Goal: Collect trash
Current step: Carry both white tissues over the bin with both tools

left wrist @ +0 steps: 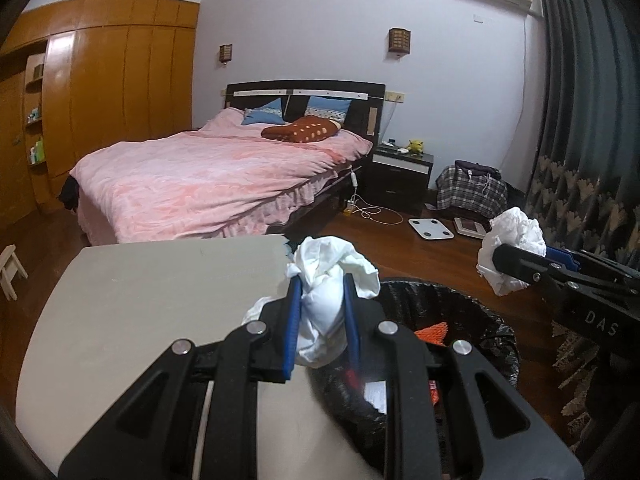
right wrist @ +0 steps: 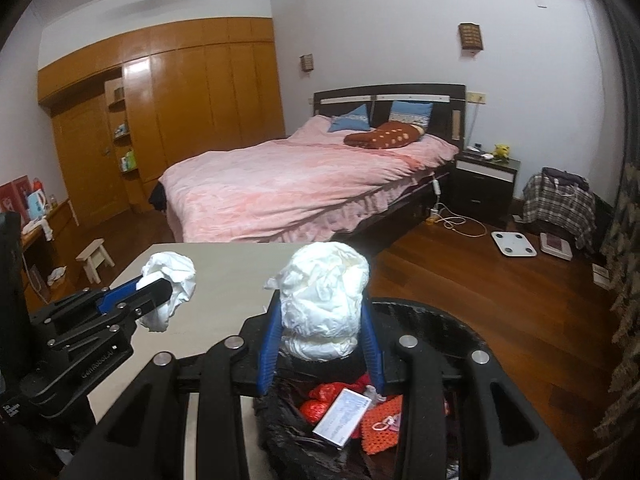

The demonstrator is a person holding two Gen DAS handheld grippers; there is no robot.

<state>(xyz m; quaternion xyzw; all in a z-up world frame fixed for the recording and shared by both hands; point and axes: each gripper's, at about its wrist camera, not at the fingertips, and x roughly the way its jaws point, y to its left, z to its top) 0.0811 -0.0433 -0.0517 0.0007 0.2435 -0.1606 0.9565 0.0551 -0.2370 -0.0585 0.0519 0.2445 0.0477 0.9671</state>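
My left gripper (left wrist: 322,280) is shut on a crumpled white tissue wad (left wrist: 326,280), held at the table's right edge beside the rim of a black-lined trash bin (left wrist: 472,304). My right gripper (right wrist: 322,300) is shut on a larger white paper wad (right wrist: 324,292), hanging just over the near rim of the same trash bin (right wrist: 432,316). Each gripper shows in the other's view: the right gripper (left wrist: 504,260) with its paper wad (left wrist: 516,236) at the right, the left gripper (right wrist: 160,292) with its tissue wad (right wrist: 172,276) at the left. Inside the bin lie red scraps and a white card (right wrist: 342,420).
A grey table (left wrist: 160,300) fills the lower left. Behind it stands a bed with a pink cover (left wrist: 208,176), a dark nightstand (left wrist: 402,172), a wooden wardrobe (left wrist: 120,76). On the wood floor lie a white scale (left wrist: 430,228), a checked bag (left wrist: 472,192), a small stool (right wrist: 94,260). Curtains (left wrist: 592,140) hang at right.
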